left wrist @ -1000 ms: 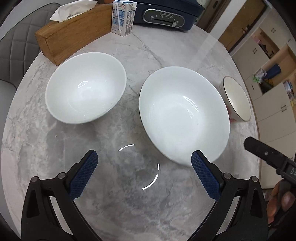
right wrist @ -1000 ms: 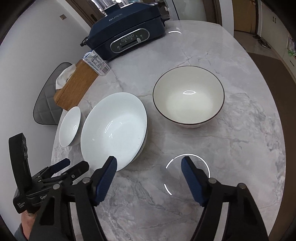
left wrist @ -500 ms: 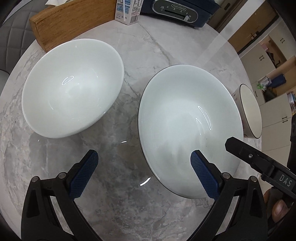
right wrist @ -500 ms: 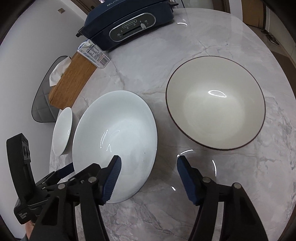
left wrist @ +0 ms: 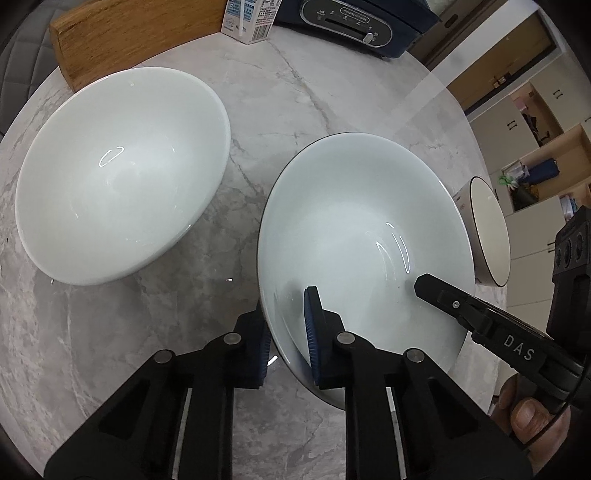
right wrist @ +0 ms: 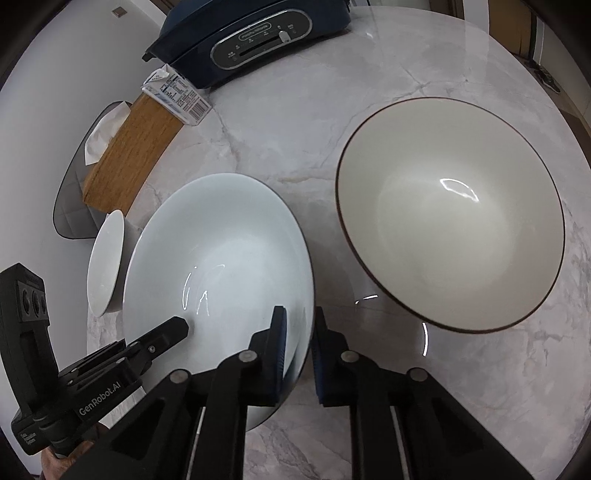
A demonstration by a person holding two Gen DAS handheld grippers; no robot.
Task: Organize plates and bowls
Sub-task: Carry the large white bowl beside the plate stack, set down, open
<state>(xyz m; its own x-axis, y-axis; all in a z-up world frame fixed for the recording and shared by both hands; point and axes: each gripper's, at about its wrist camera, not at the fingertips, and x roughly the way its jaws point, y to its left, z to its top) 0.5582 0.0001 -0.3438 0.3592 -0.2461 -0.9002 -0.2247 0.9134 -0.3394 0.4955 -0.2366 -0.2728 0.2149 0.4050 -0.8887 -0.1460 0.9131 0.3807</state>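
Observation:
A wide white plate-bowl [left wrist: 354, 229] with a thin dark rim sits mid-table; it also shows in the right wrist view [right wrist: 221, 258]. My left gripper [left wrist: 288, 332] is shut on its near left rim, one pad inside, one outside. My right gripper [right wrist: 299, 343] is shut on its near right rim the same way. A white bowl [left wrist: 118, 173] stands to the left, seen edge-on in the right wrist view [right wrist: 105, 262]. A cream bowl [right wrist: 450, 214] with a dark rim stands to the right, at the edge of the left wrist view [left wrist: 487, 229].
On the round marble table [left wrist: 314, 92], a wooden tissue box [left wrist: 133, 33], a milk carton [left wrist: 251, 18] and a dark blue appliance [right wrist: 251, 33] stand at the back. A grey chair [right wrist: 70, 206] is beyond the left edge. Cabinets [left wrist: 535, 122] stand far right.
Both grippers moved forward and down to the wide white plate-bowl and closed on its near rim, one on each side. The bowls have not moved.

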